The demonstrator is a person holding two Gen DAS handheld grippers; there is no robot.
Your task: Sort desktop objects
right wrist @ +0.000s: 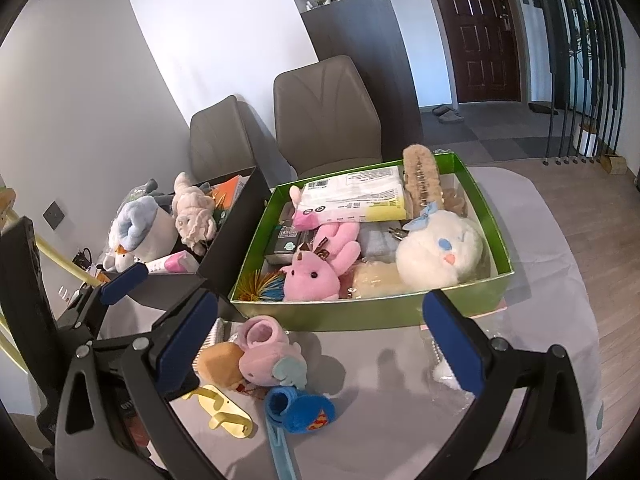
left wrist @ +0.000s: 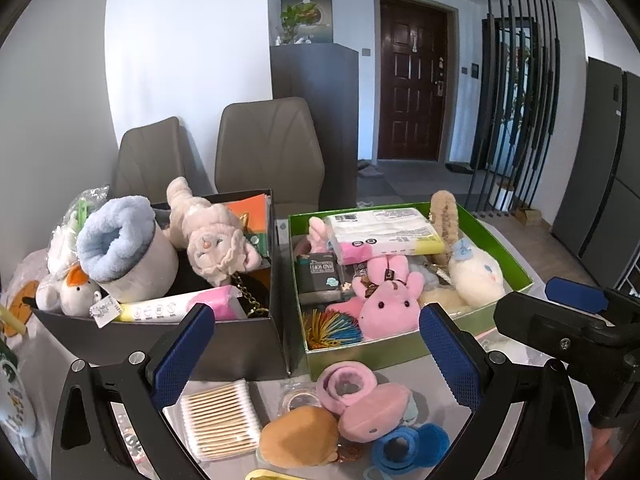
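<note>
Superman emblem marks the blue plush pouch point(right wrist: 302, 410) on the table point(right wrist: 540, 280).

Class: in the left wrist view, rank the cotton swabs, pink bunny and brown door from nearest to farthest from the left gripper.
From the left gripper:
1. Cotton swabs, on the table just below its left finger.
2. Pink bunny, in the green box ahead.
3. Brown door, across the room.
</note>
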